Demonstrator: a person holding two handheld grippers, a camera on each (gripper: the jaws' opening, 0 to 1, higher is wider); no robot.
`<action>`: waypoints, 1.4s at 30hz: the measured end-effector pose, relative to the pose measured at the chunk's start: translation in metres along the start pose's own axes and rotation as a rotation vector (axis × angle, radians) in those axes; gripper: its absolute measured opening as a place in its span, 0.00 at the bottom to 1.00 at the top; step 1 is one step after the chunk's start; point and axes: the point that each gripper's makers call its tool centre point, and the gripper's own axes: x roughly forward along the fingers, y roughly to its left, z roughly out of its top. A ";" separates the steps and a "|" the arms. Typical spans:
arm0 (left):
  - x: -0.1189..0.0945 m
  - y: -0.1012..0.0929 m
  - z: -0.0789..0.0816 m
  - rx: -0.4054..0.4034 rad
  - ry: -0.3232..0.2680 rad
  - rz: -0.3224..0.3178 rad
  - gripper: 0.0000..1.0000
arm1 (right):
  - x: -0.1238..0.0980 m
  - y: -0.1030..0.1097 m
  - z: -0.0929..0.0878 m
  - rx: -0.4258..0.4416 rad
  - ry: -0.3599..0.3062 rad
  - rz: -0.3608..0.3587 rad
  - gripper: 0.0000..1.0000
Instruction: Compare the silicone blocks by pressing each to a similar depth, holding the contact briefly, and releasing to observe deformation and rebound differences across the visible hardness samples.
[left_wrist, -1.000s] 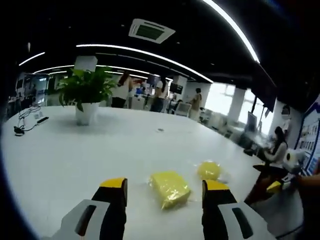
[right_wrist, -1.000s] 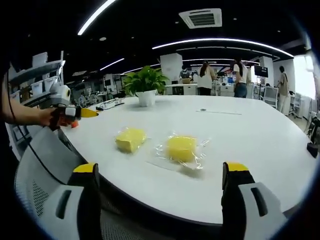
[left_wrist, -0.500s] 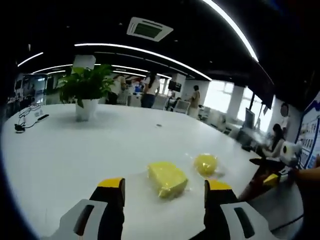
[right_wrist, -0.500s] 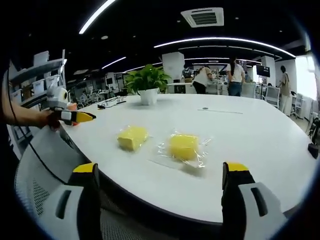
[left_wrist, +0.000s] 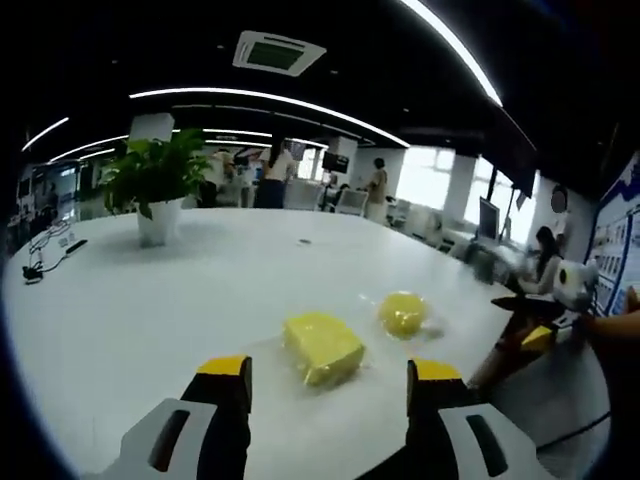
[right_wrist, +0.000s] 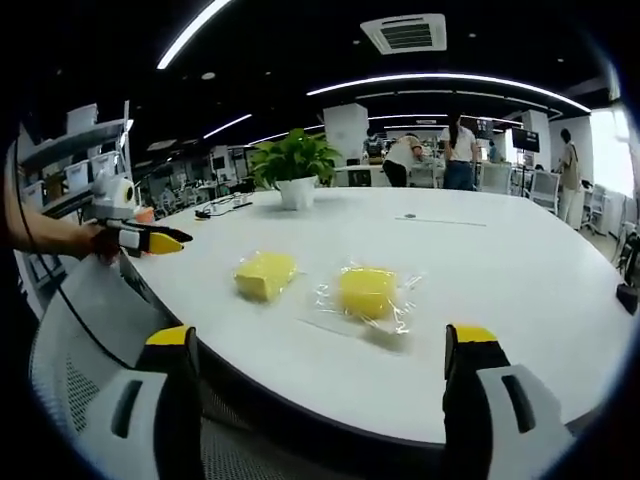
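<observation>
While neither block is yet touched, pressing looks not begun: two yellow silicone blocks lying on a white table, both wrapped in clear film. Seen from the right gripper view, left block (right_wrist: 264, 274) at about 10 o'clock of centre, right block (right_wrist: 367, 292) just beside it toward 3 o'clock, a small gap between them. Seen from the left gripper view, near block (left_wrist: 322, 347) ahead of the jaws at 6 o'clock of centre, rounder-looking block (left_wrist: 403, 312) beyond it toward 2 o'clock. No dents or flattening visible on either; judged as everything left to do: press, hold, release on each.

Left gripper (left_wrist: 329, 380) with jaws spread wide and empty, hovering short of the near block, yellow tips well apart from it. Right gripper (right_wrist: 331, 350) likewise spread wide, grasping nothing, held back at the table's near edge with both blocks ahead between its jaws. From the right gripper view, the other gripper's yellow tip (right_wrist: 155, 241) at 9 o'clock, held in a hand (right_wrist: 88, 240) at the table's edge.

White table (right_wrist: 520, 290) broad, rounded, glossy, mostly bare. Potted plant (right_wrist: 293, 166) in a white pot at 12 o'clock on the far side; dark cables (left_wrist: 45, 250) at 9 o'clock in the left gripper view. Mesh chair back (right_wrist: 75, 345) at 8 o'clock below the table edge.

Open-plan office beyond: dark ceiling with long curved light strips and an air vent (right_wrist: 405, 33), several people standing far off, bright windows to one side, a seated person (left_wrist: 543, 275) at 3 o'clock in the left gripper view.
</observation>
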 end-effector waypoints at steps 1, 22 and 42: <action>0.000 0.000 0.000 -0.001 -0.001 -0.001 0.63 | 0.000 0.000 0.000 0.000 -0.001 0.000 0.96; 0.000 0.000 -0.004 0.036 -0.008 0.013 0.77 | -0.002 0.000 -0.001 0.002 -0.001 0.004 0.96; 0.000 0.005 -0.004 0.065 -0.007 0.008 1.00 | -0.002 -0.001 -0.002 -0.003 0.003 -0.003 0.96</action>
